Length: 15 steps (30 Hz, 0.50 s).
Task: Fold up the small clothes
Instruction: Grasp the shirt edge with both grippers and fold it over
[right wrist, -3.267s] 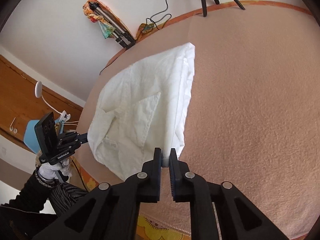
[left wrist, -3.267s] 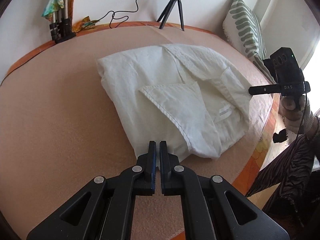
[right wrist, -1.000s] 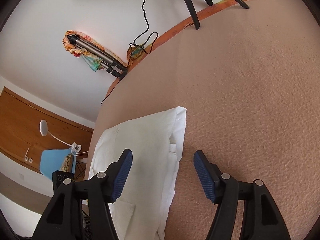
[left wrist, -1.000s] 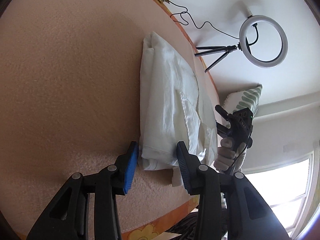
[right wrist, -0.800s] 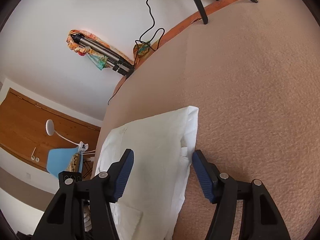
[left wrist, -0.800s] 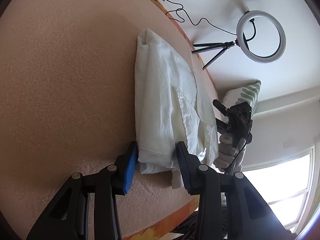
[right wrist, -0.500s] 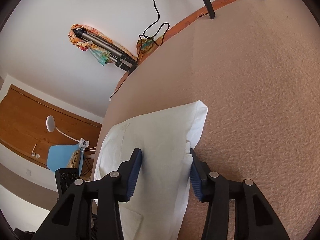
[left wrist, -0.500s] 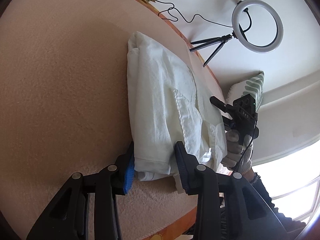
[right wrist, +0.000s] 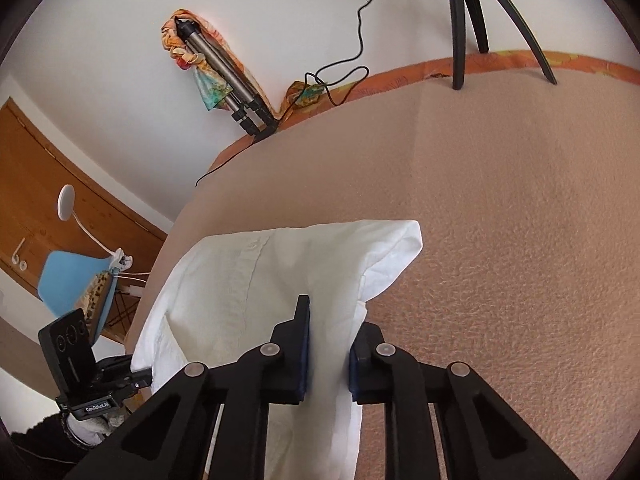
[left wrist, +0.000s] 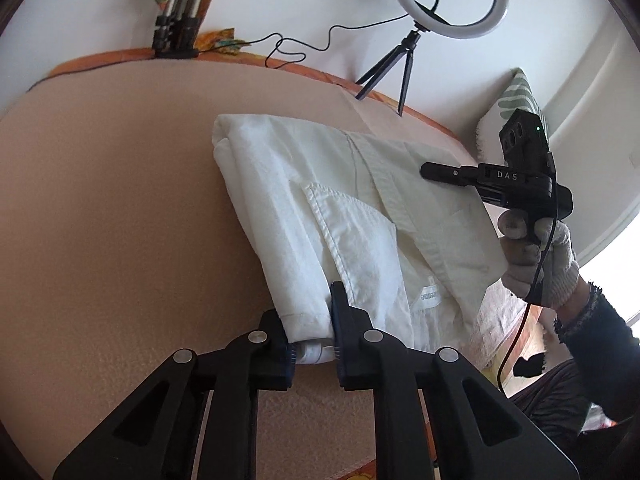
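A white folded garment [left wrist: 340, 216] lies on the peach blanket [left wrist: 100, 220]; it also shows in the right wrist view [right wrist: 256, 300]. My left gripper [left wrist: 310, 320] is closed on the garment's near edge, with a thick fold between the fingers. My right gripper [right wrist: 328, 344] grips the opposite edge, cloth bunched between its fingers. In the left wrist view the right gripper [left wrist: 432, 170] shows at the garment's far right side, held by a gloved hand. In the right wrist view the left gripper [right wrist: 136, 380] shows at the lower left edge of the garment.
A ring light on a tripod [left wrist: 404, 64] stands at the back edge. A folded tripod with colourful cloth [left wrist: 176, 20] leans against the wall. A striped pillow [left wrist: 516, 104] lies at the right. A cable [left wrist: 304, 44] runs along the blanket's orange border.
Both grippers have narrowed from wide open onto the garment's opposite edges. The left wrist view has rotated back to level, and the garment edges look slightly lifted.
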Motion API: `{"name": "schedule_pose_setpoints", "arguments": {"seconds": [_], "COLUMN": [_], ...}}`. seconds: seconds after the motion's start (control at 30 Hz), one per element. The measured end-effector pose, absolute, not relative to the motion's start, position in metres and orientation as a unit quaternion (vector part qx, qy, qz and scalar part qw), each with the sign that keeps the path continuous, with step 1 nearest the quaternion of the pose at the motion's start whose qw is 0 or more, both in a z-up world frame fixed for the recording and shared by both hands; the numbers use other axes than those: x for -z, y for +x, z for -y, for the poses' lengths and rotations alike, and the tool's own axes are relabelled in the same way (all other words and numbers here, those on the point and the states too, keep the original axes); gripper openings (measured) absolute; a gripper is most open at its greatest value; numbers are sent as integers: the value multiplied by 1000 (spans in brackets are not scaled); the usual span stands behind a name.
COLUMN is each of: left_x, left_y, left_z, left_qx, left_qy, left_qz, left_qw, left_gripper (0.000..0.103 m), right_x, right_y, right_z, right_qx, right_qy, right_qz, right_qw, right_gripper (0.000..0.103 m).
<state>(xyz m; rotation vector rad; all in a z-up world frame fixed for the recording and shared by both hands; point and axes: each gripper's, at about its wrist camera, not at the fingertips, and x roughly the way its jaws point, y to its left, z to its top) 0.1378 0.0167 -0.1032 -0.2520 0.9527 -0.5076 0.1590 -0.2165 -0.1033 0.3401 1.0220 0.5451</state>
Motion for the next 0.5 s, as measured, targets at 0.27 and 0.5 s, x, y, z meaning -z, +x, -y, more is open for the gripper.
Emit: {"name": "schedule_pose_setpoints", "arguments": {"seconds": [0.27,0.5], "left_x": [82,65], "left_y": [128,131], "left_z": [11,36], "left_qx": [262,288], "left_qy": [-66,-44], "left_qz": [-419,-395], "left_qw": [867,871], "left_gripper": [12,12], "right_x": [57,27], "right_y": [137,132], "right_z": [204,221], "right_qx": [-259,-243], "right_qy": [106,95], "right_qz": [-431,-395], "right_qw": [858,881], "right_gripper": [11,10]}}
